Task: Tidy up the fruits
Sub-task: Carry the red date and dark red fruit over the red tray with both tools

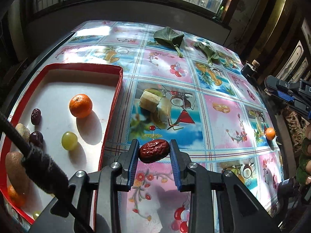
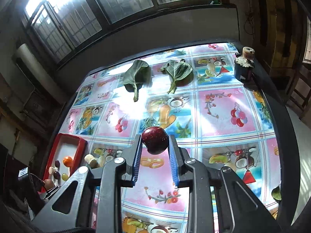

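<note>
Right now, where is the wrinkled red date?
In the left wrist view, the wrinkled red date sits between the blue-padded fingers of the left gripper, above the fruit-print tablecloth, just right of the red-rimmed white tray.

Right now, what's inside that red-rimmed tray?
In the red-rimmed white tray: a whole orange, a green grape, two dark dates, some tan pieces. A black cable hides the near corner.

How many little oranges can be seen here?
3. One mandarin orange sits mid-box in the red box, another orange at its near left corner, partly hidden, and a third orange near the table's right edge. Others may be hidden.
</note>
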{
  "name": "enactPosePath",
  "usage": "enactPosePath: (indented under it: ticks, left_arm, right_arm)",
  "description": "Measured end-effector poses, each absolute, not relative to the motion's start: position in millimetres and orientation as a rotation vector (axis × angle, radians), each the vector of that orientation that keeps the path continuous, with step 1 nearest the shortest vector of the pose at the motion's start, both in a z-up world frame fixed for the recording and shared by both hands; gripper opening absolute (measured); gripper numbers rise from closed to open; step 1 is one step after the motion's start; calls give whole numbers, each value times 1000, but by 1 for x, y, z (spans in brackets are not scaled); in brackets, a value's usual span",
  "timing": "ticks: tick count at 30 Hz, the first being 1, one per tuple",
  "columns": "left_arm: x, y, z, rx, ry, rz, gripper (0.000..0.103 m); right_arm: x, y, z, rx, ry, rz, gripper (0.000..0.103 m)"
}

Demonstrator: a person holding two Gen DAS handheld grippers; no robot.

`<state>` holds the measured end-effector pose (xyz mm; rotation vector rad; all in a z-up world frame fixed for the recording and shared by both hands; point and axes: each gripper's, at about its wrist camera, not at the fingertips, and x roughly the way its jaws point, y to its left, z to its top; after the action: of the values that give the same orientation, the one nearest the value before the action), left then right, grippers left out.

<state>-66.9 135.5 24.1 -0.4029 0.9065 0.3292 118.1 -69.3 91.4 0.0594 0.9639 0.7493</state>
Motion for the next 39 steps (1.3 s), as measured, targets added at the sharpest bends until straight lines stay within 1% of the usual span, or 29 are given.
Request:
enactPosePath:
  ticks: [7, 14, 26, 39]
  left_arm:
    - [-110, 142, 39, -419, 867, 339, 31]
    - [-138, 144, 54, -389, 837, 392, 31]
    - [-155, 144, 67, -301, 817, 481, 31]
    - [-167, 159, 67, -271, 814, 575, 31]
  right_arm:
    - [43, -53, 74, 94, 979, 874, 28]
    - [1, -40, 53, 88, 1015, 919, 28]
    - [-32, -26, 52, 63, 1021, 949, 29]
    - [-48, -2, 48, 32, 1045, 985, 29]
